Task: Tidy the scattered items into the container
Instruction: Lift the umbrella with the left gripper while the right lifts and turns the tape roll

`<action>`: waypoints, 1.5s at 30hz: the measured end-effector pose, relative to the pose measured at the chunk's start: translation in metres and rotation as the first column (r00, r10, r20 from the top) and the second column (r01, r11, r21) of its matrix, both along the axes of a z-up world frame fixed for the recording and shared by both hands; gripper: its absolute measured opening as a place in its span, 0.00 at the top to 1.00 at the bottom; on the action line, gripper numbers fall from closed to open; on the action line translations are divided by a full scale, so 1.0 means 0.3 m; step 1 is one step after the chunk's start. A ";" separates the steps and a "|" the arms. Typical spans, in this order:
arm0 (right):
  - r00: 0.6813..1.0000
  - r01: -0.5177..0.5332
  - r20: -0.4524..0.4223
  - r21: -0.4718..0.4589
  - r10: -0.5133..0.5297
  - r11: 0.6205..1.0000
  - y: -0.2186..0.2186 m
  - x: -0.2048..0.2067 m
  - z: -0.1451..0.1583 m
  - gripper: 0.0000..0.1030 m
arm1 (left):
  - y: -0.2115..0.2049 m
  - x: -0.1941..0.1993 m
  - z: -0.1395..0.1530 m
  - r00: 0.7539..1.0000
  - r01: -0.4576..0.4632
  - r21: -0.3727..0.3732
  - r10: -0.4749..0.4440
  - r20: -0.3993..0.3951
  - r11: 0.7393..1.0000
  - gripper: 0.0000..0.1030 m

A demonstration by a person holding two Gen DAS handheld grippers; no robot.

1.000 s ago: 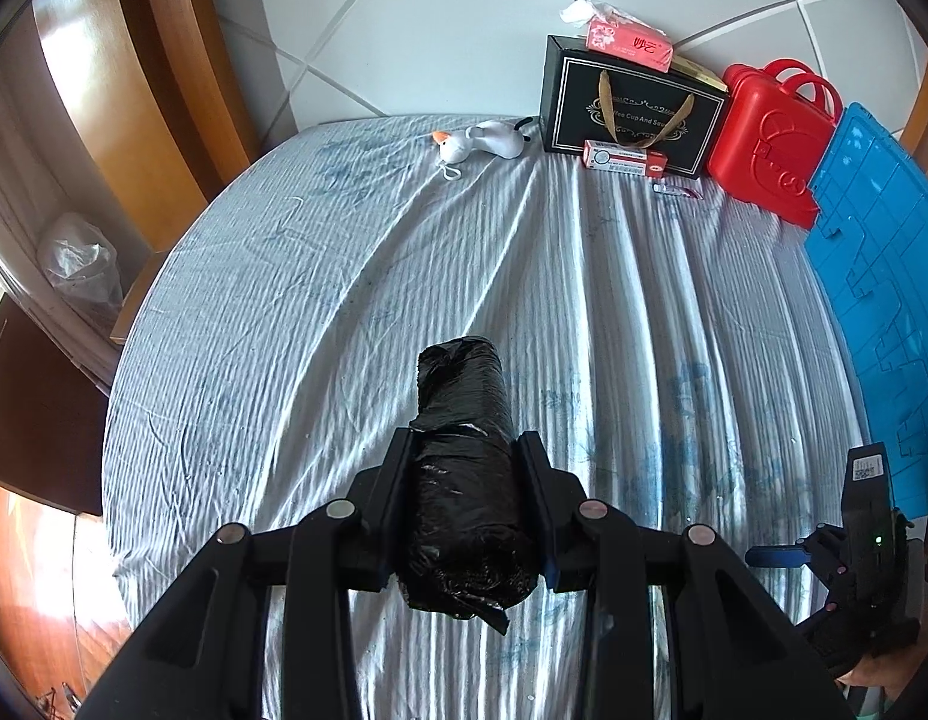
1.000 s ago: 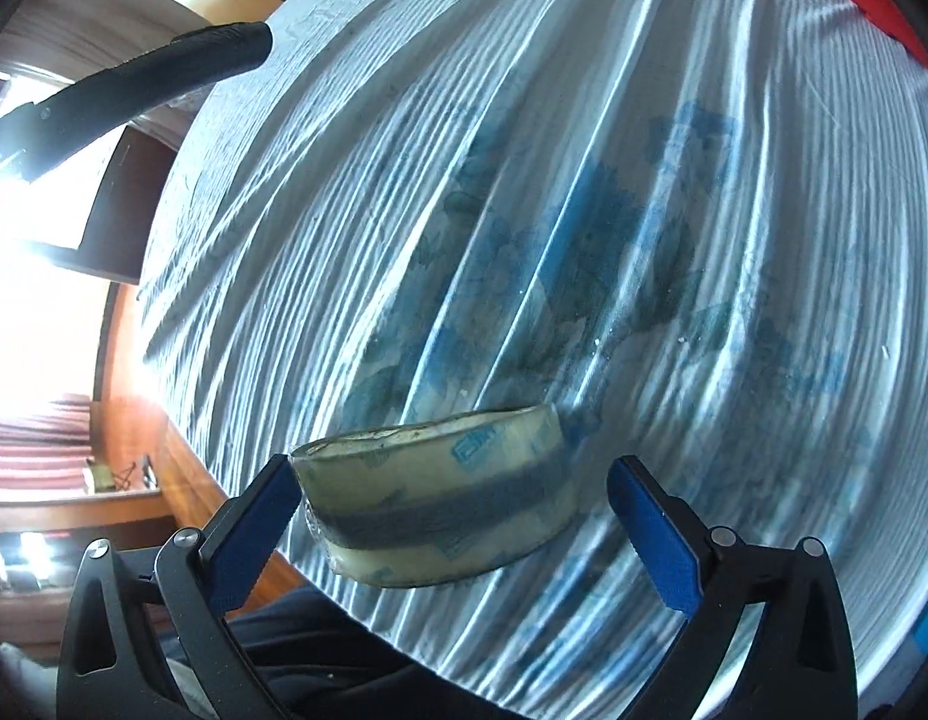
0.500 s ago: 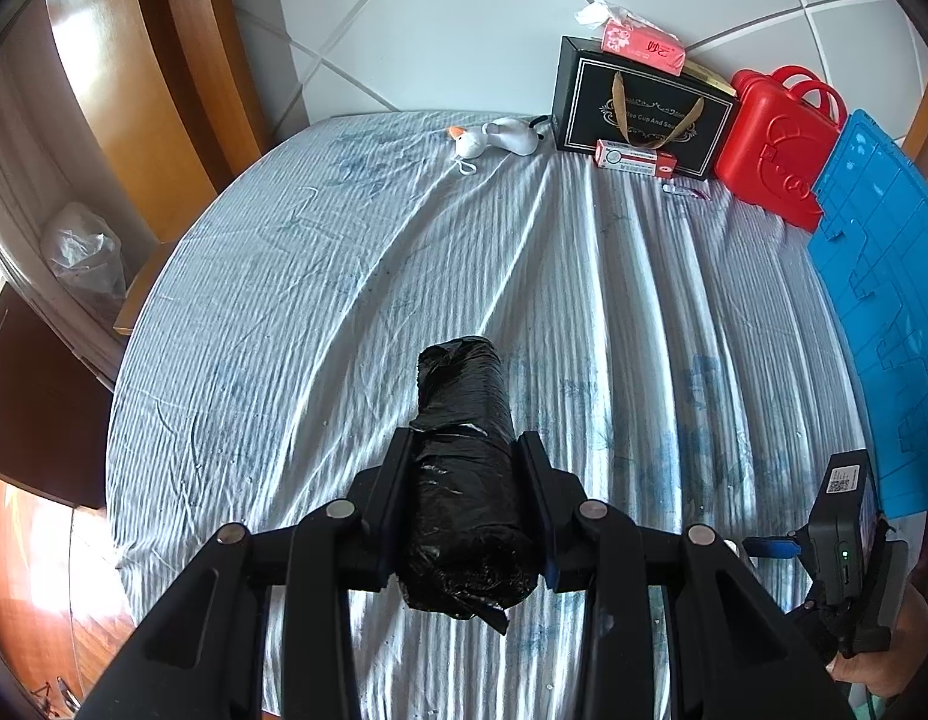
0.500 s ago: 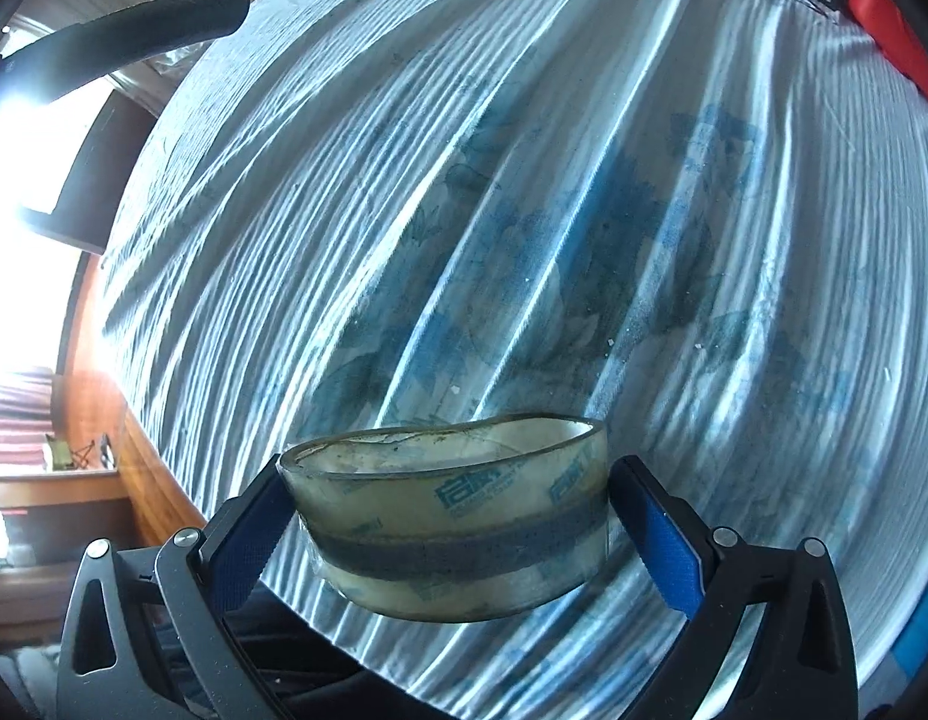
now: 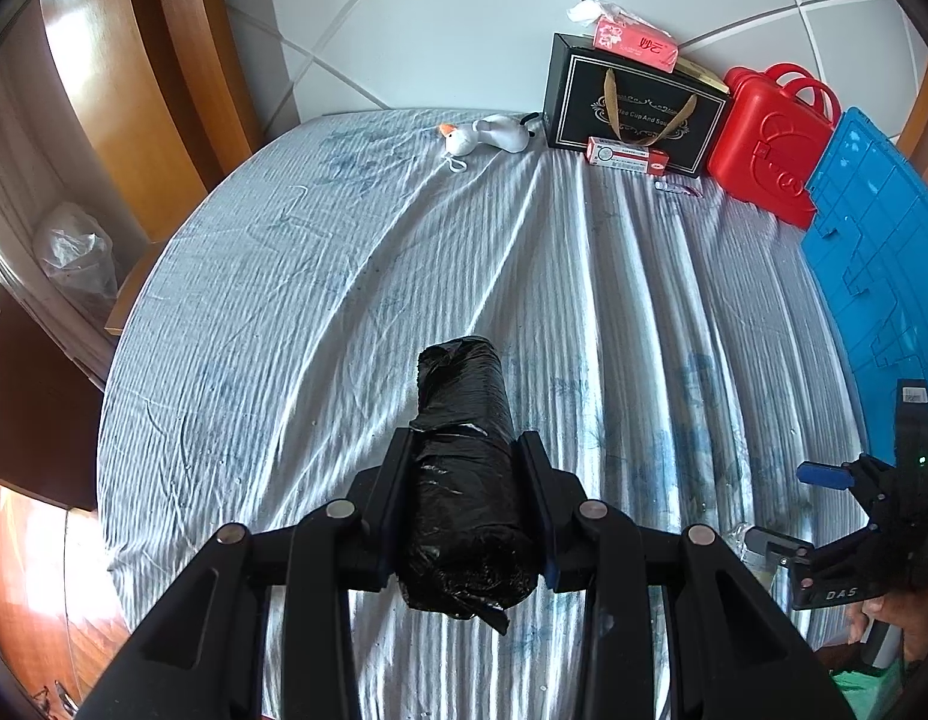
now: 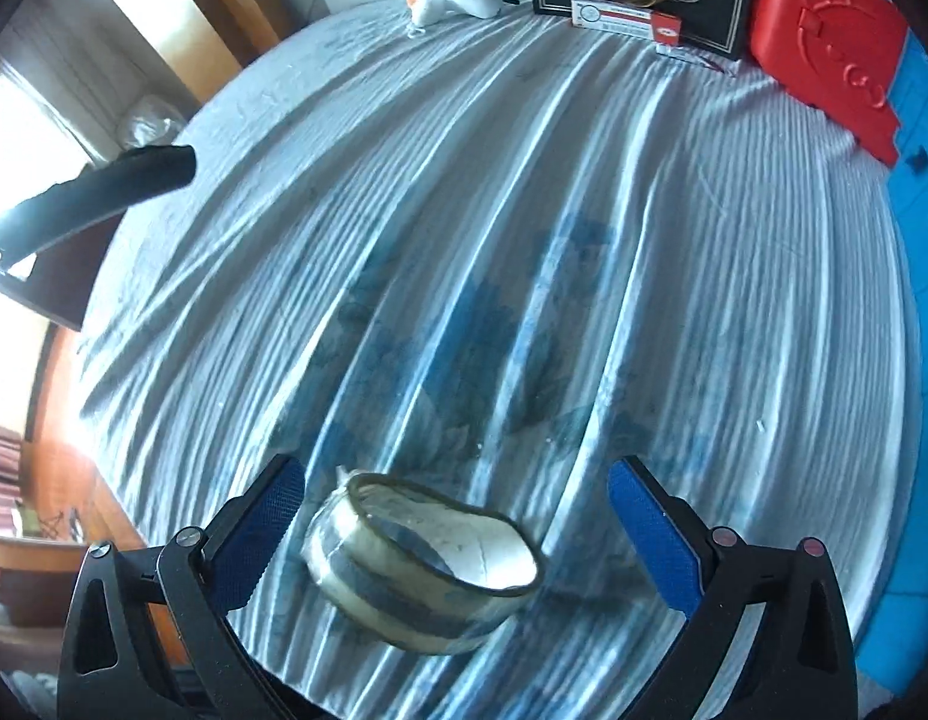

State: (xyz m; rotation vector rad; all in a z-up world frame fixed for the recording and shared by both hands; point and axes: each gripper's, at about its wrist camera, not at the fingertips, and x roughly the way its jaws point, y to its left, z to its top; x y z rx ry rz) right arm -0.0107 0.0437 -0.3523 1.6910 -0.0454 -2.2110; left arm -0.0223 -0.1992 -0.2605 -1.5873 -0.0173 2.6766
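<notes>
My left gripper [image 5: 467, 450] is shut on a black plastic bag roll [image 5: 467, 480] and holds it over the striped bedsheet [image 5: 344, 276]. My right gripper [image 6: 458, 504] is open; a clear tape roll [image 6: 416, 564] lies tilted on the sheet between its blue pads [image 6: 650, 528], touching neither. The right gripper also shows in the left wrist view [image 5: 836, 498] at lower right. The blue container [image 5: 878, 252] stands along the right edge of the bed and also shows in the right wrist view [image 6: 926, 276].
At the headboard stand a black gift bag [image 5: 632, 102], a pink tissue pack [image 5: 632, 45], a red carry case [image 5: 770, 138], a small red-white box [image 5: 626, 156] and a white plush duck [image 5: 488, 135]. Wooden furniture [image 5: 134, 90] is on the left.
My right gripper has let go of the tape roll, which now lies tilted on the sheet, and its view has tipped up toward the headboard. The left gripper still holds the black roll.
</notes>
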 end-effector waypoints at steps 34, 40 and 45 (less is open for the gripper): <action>0.995 -0.071 0.081 0.190 0.056 0.979 -0.220 -0.130 -0.157 0.34 | -0.019 0.025 0.053 0.998 -0.057 -0.003 0.057 -0.002 0.998 0.67; 0.999 -0.042 -0.009 0.116 0.043 0.992 -0.146 -0.154 0.035 0.35 | -0.019 0.024 0.115 0.996 -0.087 0.006 0.087 -0.035 0.996 0.67; 0.996 -0.026 -0.086 0.045 0.030 0.999 -0.141 -0.162 0.214 0.35 | -0.009 0.028 0.182 0.992 -0.105 0.010 0.105 -0.065 0.994 0.67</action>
